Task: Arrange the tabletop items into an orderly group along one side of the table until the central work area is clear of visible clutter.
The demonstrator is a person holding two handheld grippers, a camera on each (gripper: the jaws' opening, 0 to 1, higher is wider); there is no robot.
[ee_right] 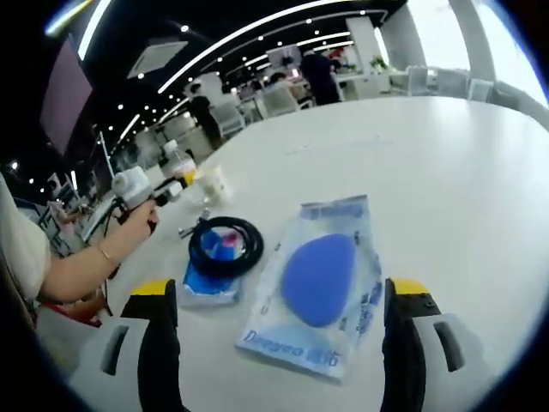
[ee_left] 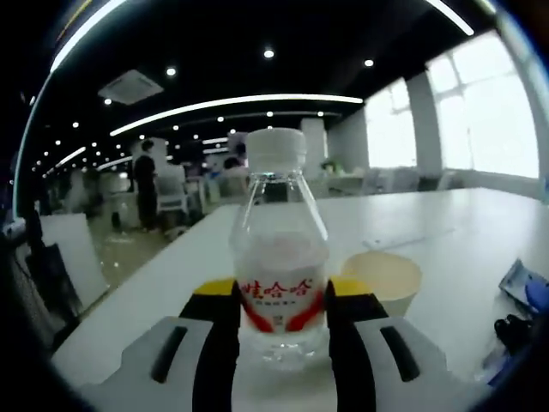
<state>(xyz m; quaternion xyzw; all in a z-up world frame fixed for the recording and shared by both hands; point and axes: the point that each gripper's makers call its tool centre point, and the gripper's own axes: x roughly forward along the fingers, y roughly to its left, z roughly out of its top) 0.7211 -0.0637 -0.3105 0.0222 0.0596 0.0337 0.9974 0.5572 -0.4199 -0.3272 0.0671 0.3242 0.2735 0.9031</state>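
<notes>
My left gripper [ee_left: 281,322] pinches the water bottle [ee_left: 278,249] upright by its label to carry it aside, a paper cup [ee_left: 383,280] just beyond, while my right gripper [ee_right: 281,330] spreads wide around the flat blue packet [ee_right: 319,283], the coiled cable [ee_right: 225,245] just outside.

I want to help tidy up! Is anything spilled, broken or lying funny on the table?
Nothing looks spilled or broken. The water bottle stands upright with its cap on, held between the left tool jaws. The packet with the blue sponge lies flat but slanted, and the black cable coil rests loosely on a small blue packet.
</notes>
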